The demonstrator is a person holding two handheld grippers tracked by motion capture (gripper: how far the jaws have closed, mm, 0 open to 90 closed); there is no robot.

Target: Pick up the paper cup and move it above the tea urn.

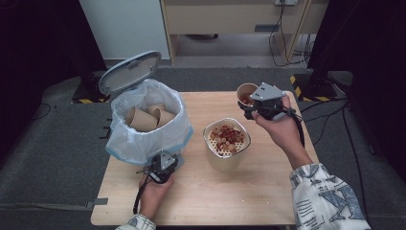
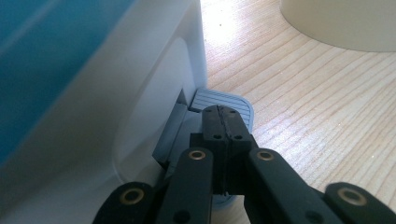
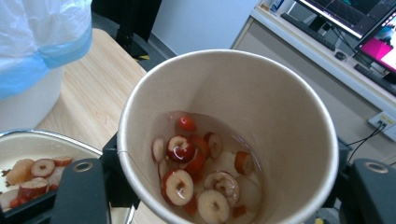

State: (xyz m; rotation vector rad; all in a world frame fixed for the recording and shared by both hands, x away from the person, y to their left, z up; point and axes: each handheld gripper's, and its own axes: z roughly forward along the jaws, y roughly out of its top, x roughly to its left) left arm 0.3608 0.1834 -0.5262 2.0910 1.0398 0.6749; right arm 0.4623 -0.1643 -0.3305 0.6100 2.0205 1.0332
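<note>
My left gripper point(image 1: 162, 168) is low on the table point(image 1: 239, 201), close to me. Its two black jaws are pressed tight together, with nothing between them. In the left gripper view the tips point(image 2: 223, 116) rest on the little grey pedal point(image 2: 233, 101) at the foot of the white bin point(image 2: 154, 84). The pedal has thin lines across it. My left hand point(image 1: 154, 191) holds that gripper from behind.

The bin point(image 1: 143, 143) stands on the left part of the table, just past my left gripper. A thin white bag with a blue edge point(image 1: 146, 122) lines it. Brown paper cups point(image 1: 143, 119) lie inside the bag. The grey lid point(image 1: 129, 72) stands up, tipped back at the far side.

In the middle of the table sits a cream pot with a white strainer point(image 1: 226, 139) in it. Red and pale fruit slices point(image 1: 227, 136) lie on the strainer.

My right hand point(image 1: 282, 127) is up over the right part of the table, past the strainer. My right gripper point(image 1: 251, 106) holds a paper cup point(image 1: 246, 93). The jaws squeeze the cup from both sides, so it is gripped tight. In the right gripper view the cup point(image 3: 289, 107) is open to me and leans a bit. At its bottom are round fruit slices point(image 3: 196, 172) in a little wet juice. The strainer rim point(image 3: 46, 135) shows at the lower left there, near the cup but not touching it.

Far behind the table is a wooden desk point(image 1: 234, 19) with wires hanging by it.
</note>
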